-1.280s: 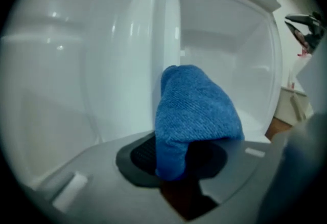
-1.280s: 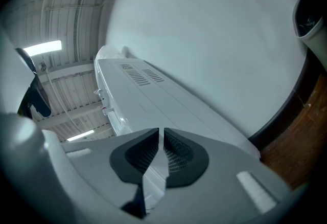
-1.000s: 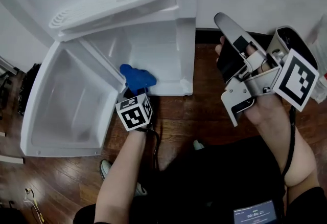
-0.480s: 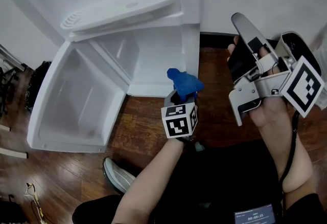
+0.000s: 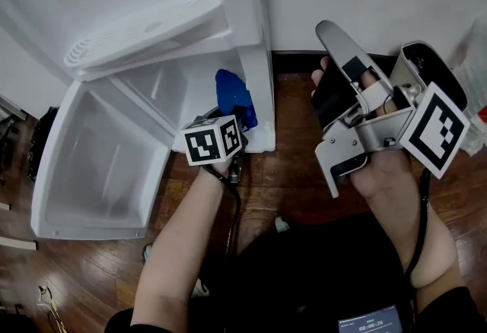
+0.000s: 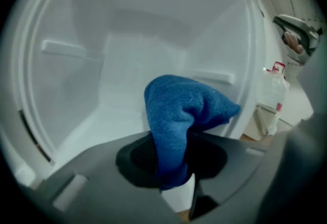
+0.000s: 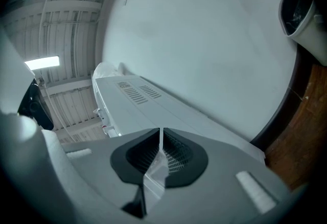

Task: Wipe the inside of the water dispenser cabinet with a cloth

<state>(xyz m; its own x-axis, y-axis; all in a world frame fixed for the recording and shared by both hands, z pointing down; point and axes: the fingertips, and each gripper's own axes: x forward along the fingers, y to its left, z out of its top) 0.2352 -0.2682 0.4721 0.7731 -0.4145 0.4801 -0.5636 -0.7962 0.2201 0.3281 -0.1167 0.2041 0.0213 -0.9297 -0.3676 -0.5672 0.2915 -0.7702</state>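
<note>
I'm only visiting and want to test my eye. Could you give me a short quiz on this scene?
1. True or false: the left gripper is clamped on the blue cloth.
2. What do the jaws of the right gripper hold? A) a cloth B) nothing C) a cup
3. Fill in: the cabinet door stands ____.
Key: 1 true; 2 B; 3 open.

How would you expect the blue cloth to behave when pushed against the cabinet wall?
Probably floppy: the cloth flops over beyond the left gripper pinching it. Its pile looks soft, so it would likely crumple and grip the cabinet wall rather than slide.
</note>
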